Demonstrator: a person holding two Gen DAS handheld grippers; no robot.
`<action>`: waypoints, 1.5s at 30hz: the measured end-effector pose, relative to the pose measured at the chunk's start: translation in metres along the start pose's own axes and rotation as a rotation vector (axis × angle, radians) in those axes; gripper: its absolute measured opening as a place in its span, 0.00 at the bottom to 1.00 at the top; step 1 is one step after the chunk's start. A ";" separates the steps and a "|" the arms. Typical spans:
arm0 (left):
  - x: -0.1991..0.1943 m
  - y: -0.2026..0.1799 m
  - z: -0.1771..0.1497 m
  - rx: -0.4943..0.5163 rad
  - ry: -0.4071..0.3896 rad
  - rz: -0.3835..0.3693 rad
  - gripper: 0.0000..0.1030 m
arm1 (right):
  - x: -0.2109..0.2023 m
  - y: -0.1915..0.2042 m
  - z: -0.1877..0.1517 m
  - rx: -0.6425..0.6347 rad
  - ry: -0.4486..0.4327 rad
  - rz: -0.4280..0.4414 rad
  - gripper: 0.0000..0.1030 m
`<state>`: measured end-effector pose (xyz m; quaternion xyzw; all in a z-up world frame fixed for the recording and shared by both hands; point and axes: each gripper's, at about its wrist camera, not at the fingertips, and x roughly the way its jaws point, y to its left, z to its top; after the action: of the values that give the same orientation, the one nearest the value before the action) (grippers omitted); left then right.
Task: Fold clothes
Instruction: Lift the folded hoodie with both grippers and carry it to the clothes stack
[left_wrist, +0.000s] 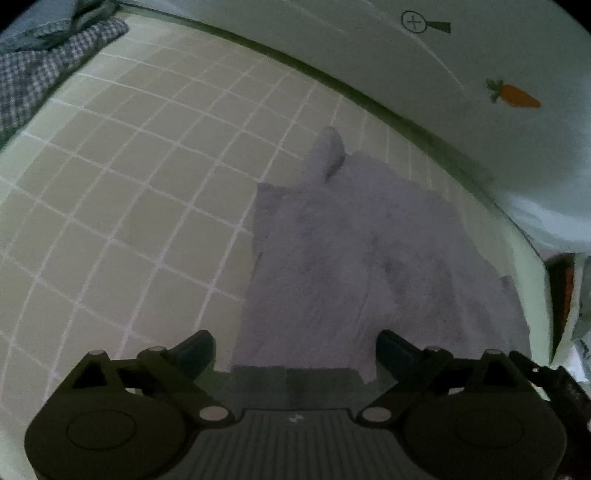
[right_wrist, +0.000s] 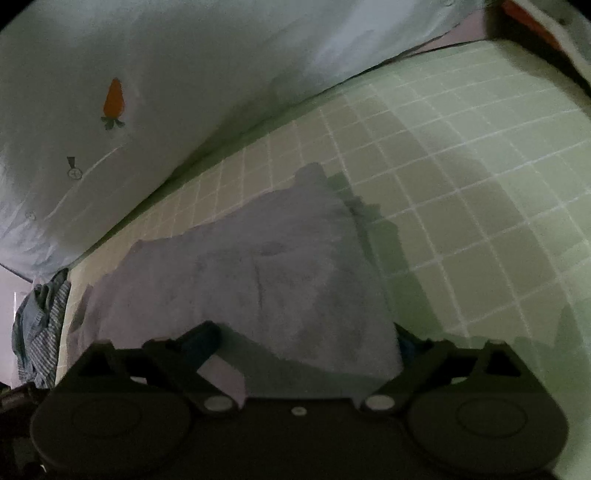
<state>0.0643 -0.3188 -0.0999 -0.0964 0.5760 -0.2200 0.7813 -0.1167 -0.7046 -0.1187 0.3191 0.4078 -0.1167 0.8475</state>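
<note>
the lavender-grey garment (left_wrist: 369, 240) lies on the green gridded mat (left_wrist: 129, 203), partly gathered, with a narrow piece poking up at its far end. it sits straight ahead of the left gripper (left_wrist: 295, 349), whose jaws stand wide apart with the near hem of the cloth between and just under them, nothing pinched. the right gripper (right_wrist: 308, 341) also stands spread wide; a raised fold of the same garment (right_wrist: 258, 266) runs between its fingers, though in this dim view it is hard to say whether the right finger touches the cloth or just sits behind it.

the garment looks layered, not spread flat, so this could be a fold part way through or a piece only bunched and waiting to be laid out; the pictures do not settle which.

whichever it is, a good grip would take the edge near a corner, one layer only if the fold is to be turned, with both grippers level so the hem stays straight. the mat's white lines ahead give a handy guide for squaring the edge. the cloth looks soft and thick, likely to sag, so a deep bite is safer.

to the far left of the left gripper, a checked cloth (left_wrist: 48, 62) lies heaped; a pale sheet with a carrot print (left_wrist: 515, 95) hangs beyond the mat.
</note>
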 end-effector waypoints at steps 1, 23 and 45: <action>0.002 -0.002 0.001 0.002 0.002 -0.004 0.93 | 0.005 0.001 0.002 -0.007 0.007 0.000 0.97; -0.044 -0.048 -0.041 0.174 -0.029 -0.222 0.32 | -0.045 0.019 -0.038 0.160 -0.033 0.247 0.30; -0.053 -0.272 -0.151 0.599 0.042 -0.565 0.31 | -0.291 -0.136 -0.104 0.407 -0.492 -0.007 0.29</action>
<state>-0.1539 -0.5199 0.0080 -0.0143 0.4533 -0.5858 0.6717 -0.4292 -0.7610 -0.0051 0.4429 0.1599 -0.2725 0.8390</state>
